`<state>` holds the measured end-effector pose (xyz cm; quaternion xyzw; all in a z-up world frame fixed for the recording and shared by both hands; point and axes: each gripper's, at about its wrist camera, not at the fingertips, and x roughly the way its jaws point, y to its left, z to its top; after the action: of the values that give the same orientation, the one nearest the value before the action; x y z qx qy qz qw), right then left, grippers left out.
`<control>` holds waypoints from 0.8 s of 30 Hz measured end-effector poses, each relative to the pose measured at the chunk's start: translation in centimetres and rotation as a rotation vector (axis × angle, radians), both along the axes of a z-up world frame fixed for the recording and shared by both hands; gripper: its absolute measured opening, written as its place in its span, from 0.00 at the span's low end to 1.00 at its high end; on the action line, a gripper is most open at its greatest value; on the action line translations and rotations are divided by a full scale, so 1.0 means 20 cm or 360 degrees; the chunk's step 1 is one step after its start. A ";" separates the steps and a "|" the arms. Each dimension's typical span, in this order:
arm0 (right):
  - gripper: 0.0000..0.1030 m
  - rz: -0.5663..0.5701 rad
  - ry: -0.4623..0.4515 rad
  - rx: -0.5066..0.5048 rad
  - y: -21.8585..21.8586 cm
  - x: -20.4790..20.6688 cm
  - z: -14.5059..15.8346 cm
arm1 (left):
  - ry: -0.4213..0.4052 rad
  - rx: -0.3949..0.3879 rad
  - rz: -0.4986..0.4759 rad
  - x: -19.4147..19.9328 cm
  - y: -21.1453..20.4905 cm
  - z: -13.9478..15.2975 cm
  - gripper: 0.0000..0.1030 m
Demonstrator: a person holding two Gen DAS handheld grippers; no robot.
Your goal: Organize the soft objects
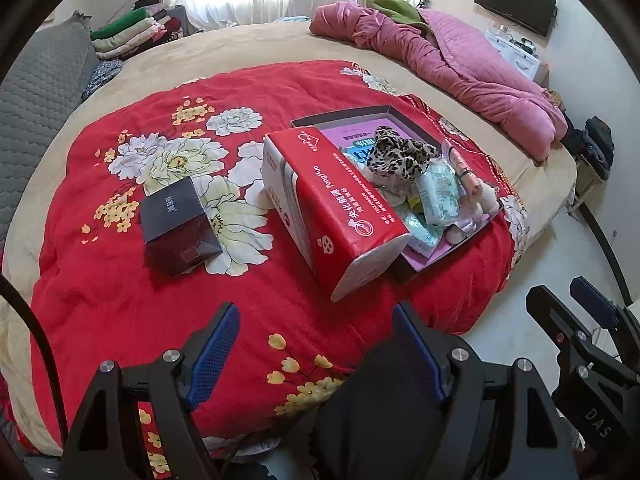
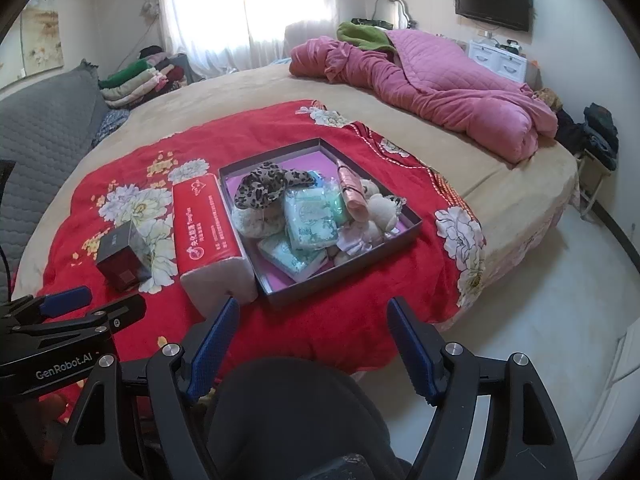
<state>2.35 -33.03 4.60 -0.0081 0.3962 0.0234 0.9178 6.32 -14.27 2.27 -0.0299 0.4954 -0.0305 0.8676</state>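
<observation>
A shallow dark tray [image 2: 416,222] with a purple floor lies on the red flowered quilt [image 2: 360,320]. It holds a leopard-print scrunchie [image 2: 264,188], several pale green tissue packs [image 2: 312,220], a pink tube [image 2: 352,188] and a small cream plush toy [image 2: 380,208]. A red tissue pack [image 2: 208,232] lies against the tray's left side. A dark box [image 2: 120,256] stands further left. My left gripper [image 1: 316,336] hangs open over the quilt's near edge, short of the red tissue pack [image 1: 328,208]. My right gripper [image 2: 310,332] is open too, in front of the tray, nothing between its fingers.
A rumpled pink quilt [image 2: 440,92] lies across the far right of the tan bed [image 2: 240,92]. Folded clothes [image 2: 140,76] are stacked at the far left beside a grey padded cover [image 2: 44,140]. Pale floor [image 2: 540,300] runs along the right, with a white cabinet [image 2: 496,58] and a wall screen [image 2: 492,0].
</observation>
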 end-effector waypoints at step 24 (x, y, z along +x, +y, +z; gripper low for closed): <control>0.75 -0.0002 0.0007 0.0008 0.00 0.00 0.00 | 0.0006 0.0052 0.0035 0.00 0.02 0.00 0.75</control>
<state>2.39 -33.10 4.65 -0.0054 0.3982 0.0239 0.9170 6.23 -13.91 2.22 -0.0213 0.4972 -0.0127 0.8673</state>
